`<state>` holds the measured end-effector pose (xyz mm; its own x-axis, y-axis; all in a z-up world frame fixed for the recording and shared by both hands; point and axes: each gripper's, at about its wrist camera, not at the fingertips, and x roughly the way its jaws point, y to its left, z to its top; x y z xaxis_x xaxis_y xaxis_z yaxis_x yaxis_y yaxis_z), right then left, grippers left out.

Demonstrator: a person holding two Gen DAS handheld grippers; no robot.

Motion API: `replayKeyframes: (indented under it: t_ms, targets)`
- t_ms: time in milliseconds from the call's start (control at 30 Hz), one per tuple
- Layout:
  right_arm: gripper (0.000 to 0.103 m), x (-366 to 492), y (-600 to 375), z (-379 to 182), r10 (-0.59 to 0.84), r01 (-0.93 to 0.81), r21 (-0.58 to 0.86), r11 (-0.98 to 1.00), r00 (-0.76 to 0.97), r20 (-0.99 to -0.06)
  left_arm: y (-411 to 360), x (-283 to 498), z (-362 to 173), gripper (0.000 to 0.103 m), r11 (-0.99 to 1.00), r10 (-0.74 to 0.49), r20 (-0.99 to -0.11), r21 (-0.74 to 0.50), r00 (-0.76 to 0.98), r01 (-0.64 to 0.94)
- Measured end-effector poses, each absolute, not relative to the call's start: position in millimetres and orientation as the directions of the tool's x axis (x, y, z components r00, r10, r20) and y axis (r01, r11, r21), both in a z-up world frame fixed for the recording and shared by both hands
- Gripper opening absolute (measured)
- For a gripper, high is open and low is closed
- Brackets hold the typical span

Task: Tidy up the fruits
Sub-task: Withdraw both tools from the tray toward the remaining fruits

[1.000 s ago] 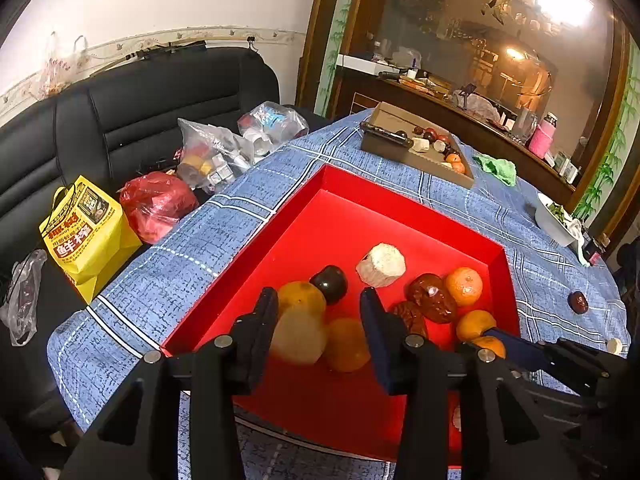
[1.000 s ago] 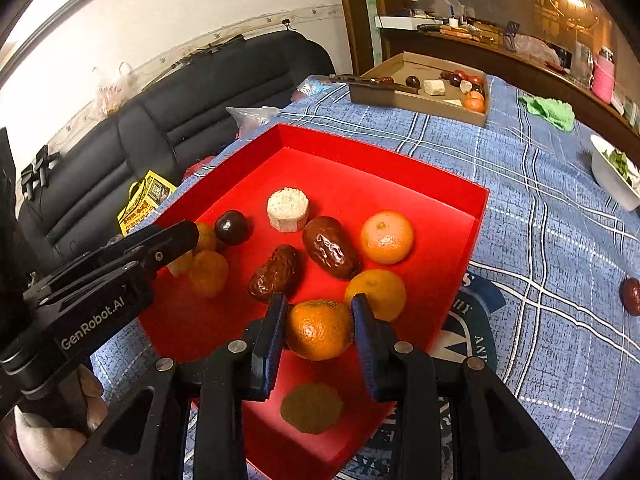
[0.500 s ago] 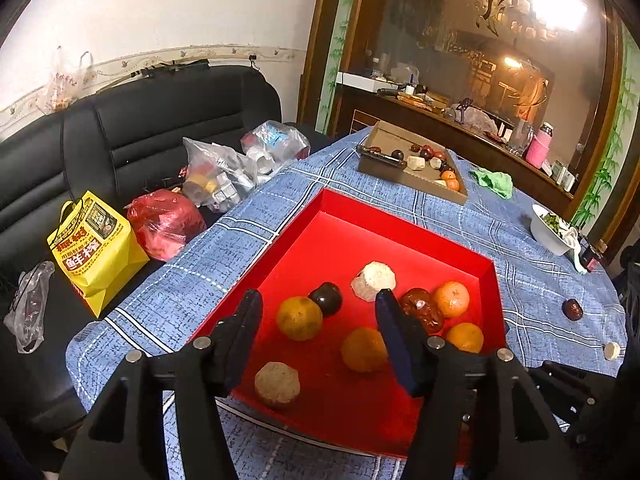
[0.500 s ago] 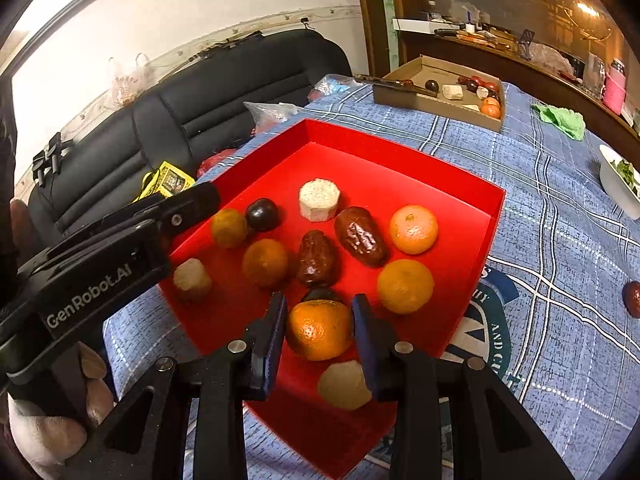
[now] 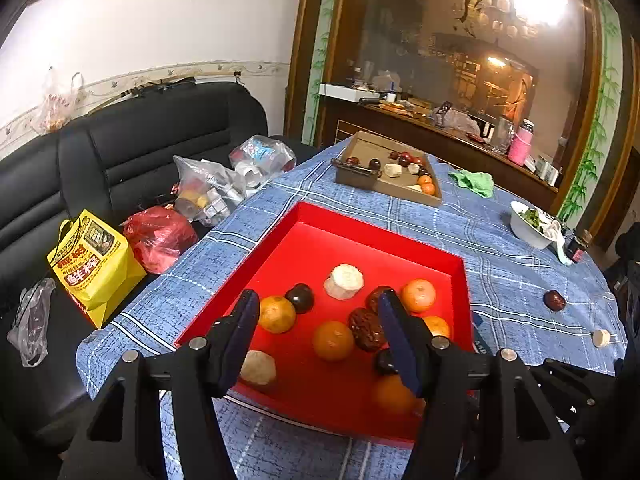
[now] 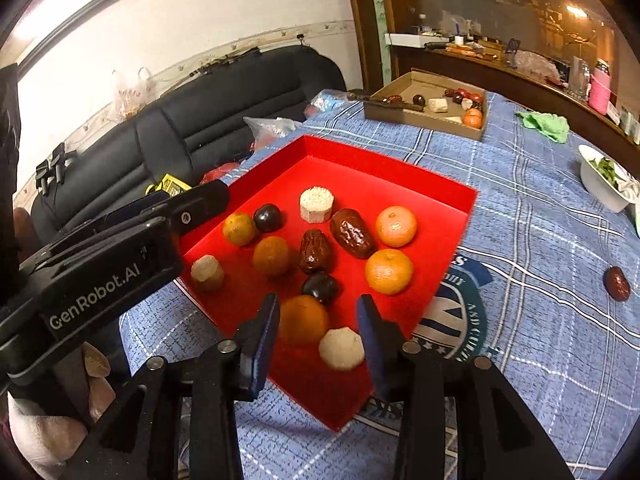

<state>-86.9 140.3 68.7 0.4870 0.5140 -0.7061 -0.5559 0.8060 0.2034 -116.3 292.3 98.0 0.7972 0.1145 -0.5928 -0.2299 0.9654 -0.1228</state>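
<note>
a: where were your grippers?

b: your right gripper (image 6: 316, 320) hung over the near corner of the red tray (image 6: 440, 192), jaws apart, nothing clamped. an orange (image 6: 302, 318) and a pale peeled piece (image 6: 341, 348) sat between them. your left gripper (image 5: 316, 326) was above the tray too, jaws wide apart and empty.

a: and the fruit?

b: mostly in the tray: oranges, brown dates (image 6: 352, 233), dark round ones. one date (image 6: 616, 283) and a small pale piece (image 5: 601, 337) lay out on the desk (image 6: 540, 240), well apart from the tray.

a: what could have gone wrong?

b: closing there, you'd likely have pinched the orange and the pale piece together, and one could have squirted out over the low rim. round fruit rolls. your two grippers were also near each other, so a knock looked possible.
</note>
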Motion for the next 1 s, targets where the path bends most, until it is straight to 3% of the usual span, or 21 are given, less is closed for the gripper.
replayKeyframes:
  t_ms: [433, 633, 767, 1000]
  targets:
    - [0.056, -110, 102, 76, 0.506, -0.493, 0.236, 0.837, 0.537, -0.675, 258, -133, 115, 0.068, 0.983, 0.093, -0.563, -0.081, 0.821, -0.167]
    - [0.062, -116, 78, 74, 0.495, -0.450, 0.258, 0.855, 0.560, -0.664, 238, -134, 115, 0.077, 0.991, 0.070, -0.579, -0.056, 0.813, -0.125]
    - [0.063, -114, 55, 68, 0.474, -0.396, 0.279, 0.875, 0.574, -0.668, 216, -128, 106, 0.086, 0.996, -0.010, -0.625, -0.077, 0.780, -0.049]
    - [0.063, -111, 16, 52, 0.433, -0.290, 0.322, 0.901, 0.585, -0.686, 183, -122, 92, 0.086, 0.990, -0.133, -0.670, -0.130, 0.730, 0.062]
